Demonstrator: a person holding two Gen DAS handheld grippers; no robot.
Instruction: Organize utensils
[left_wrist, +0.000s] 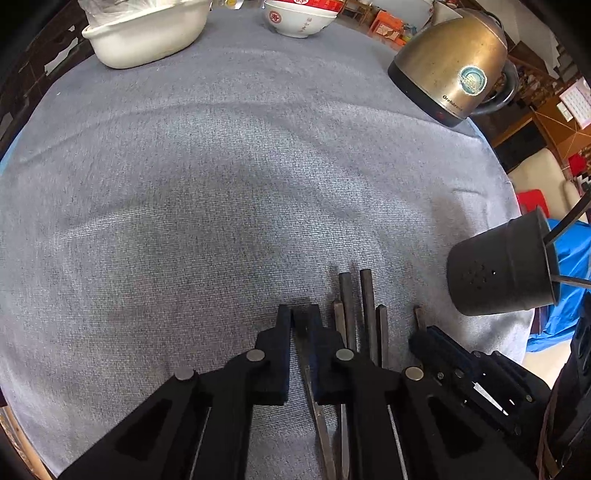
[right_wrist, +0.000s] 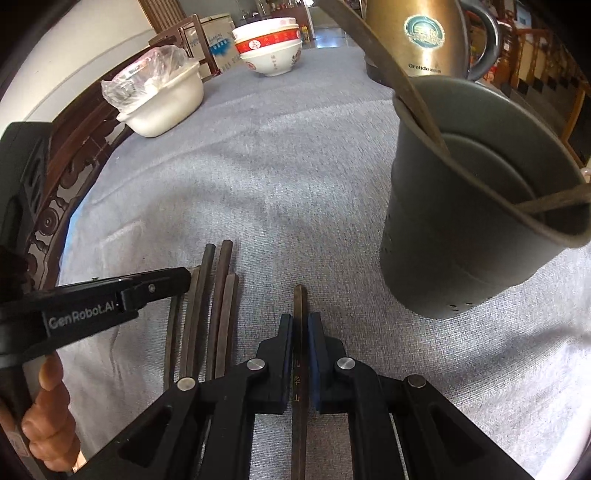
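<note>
Several dark chopsticks (left_wrist: 364, 314) lie side by side on the grey cloth (left_wrist: 221, 184); they also show in the right wrist view (right_wrist: 218, 306). My left gripper (left_wrist: 300, 314) is shut on one chopstick (left_wrist: 314, 398) at the left of the row. My right gripper (right_wrist: 300, 321) is shut on another chopstick (right_wrist: 300, 369) with gold characters, apart to the right. A dark grey utensil holder (right_wrist: 469, 206) stands upright at right with two chopsticks leaning in it; it also shows in the left wrist view (left_wrist: 506, 262). The left gripper also shows in the right wrist view (right_wrist: 122, 299).
A brass-coloured electric kettle (left_wrist: 450, 66) stands at the back right. Stacked white and red bowls (left_wrist: 301, 16) and a white basin (left_wrist: 147, 33) with a plastic bag stand at the back. A carved wooden chair (right_wrist: 74, 166) is beside the table's left edge.
</note>
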